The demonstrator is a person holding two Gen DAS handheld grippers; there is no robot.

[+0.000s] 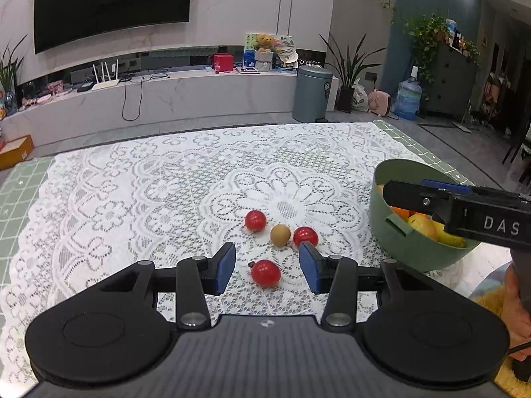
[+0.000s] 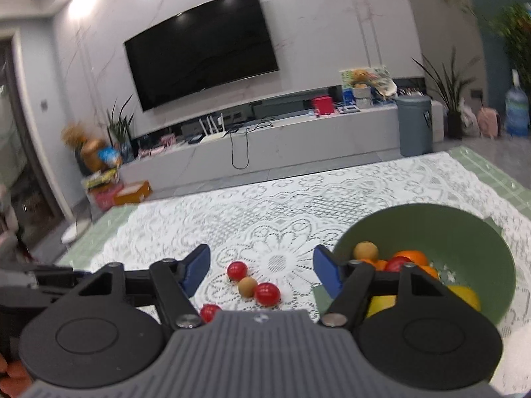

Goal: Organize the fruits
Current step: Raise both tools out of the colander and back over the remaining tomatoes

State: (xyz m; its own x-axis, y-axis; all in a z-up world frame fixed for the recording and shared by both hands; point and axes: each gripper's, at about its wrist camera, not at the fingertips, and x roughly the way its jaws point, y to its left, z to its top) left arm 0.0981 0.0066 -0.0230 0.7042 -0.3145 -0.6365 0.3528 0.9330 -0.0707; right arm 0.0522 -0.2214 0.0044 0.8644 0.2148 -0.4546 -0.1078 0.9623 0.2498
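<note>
On the lace tablecloth lie three red round fruits [image 1: 255,220] [image 1: 305,236] [image 1: 265,272] and a small brown one [image 1: 280,235]. My left gripper [image 1: 268,265] hovers open just above the nearest red fruit, which shows between the blue pads [image 1: 225,267] untouched. A green bowl [image 1: 391,232] at the right holds orange, yellow, red and brown fruit. My right gripper [image 1: 408,189] reaches over the bowl's rim. In the right wrist view that gripper [image 2: 262,270] is open and empty, with the loose fruits [image 2: 248,287] below it and the bowl [image 2: 448,232] on its right.
The white lace cloth [image 1: 166,199] covers a green gridded mat [image 1: 20,192] on the table. Beyond the far edge stand a low TV bench, a grey bin [image 1: 312,94] and potted plants. A hand [image 1: 517,315] holds the right gripper's handle at the lower right.
</note>
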